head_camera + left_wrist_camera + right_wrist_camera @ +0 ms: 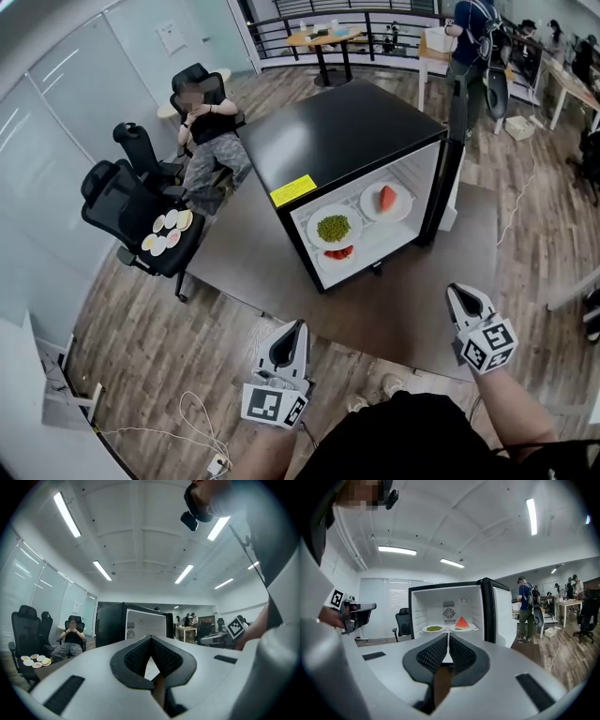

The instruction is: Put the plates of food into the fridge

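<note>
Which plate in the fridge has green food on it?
The left plate, heaped with green food. The right plate beside it holds a red watermelon slice instead.

I count one fridge (pixel 347 141). Three plates of food sit in it: a peas plate (pixel 333 228) and a watermelon plate (pixel 386 200) side by side on the upper shelf, and a red-food plate (pixel 339 253) at the lower shelf's front edge. There are three black chairs (pixel 122 202); the nearest seat holds about five small plates (pixel 169 232). I hold two grippers: left gripper (pixel 300 324), right gripper (pixel 453 289).
</note>
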A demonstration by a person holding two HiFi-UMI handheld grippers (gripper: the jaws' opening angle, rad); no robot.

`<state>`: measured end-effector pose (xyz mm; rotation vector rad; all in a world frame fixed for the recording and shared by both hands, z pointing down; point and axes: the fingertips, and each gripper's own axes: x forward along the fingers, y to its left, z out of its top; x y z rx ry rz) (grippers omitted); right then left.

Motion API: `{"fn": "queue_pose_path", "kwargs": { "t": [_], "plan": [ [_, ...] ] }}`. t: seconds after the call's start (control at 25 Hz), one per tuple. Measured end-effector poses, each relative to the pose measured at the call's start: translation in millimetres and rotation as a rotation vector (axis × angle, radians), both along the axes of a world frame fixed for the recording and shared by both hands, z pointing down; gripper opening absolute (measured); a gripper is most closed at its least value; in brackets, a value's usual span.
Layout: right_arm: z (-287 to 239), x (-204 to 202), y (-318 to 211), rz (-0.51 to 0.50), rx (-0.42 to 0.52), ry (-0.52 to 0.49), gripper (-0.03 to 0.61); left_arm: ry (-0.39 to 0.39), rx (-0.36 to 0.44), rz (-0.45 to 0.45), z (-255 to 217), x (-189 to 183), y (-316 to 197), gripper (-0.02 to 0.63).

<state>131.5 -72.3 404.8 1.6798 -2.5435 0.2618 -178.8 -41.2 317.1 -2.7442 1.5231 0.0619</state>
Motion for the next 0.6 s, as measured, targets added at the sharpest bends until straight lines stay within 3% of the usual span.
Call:
{"fn": "queue_pose_path", "kwargs": {
  "t": [0.6],
  "plan": [
    [13, 8, -26, -0.045, 0.017, -0.003, 0.006, -0.043, -0.008, -0.039, -2, 20, -13, 0.005]
  ]
}}
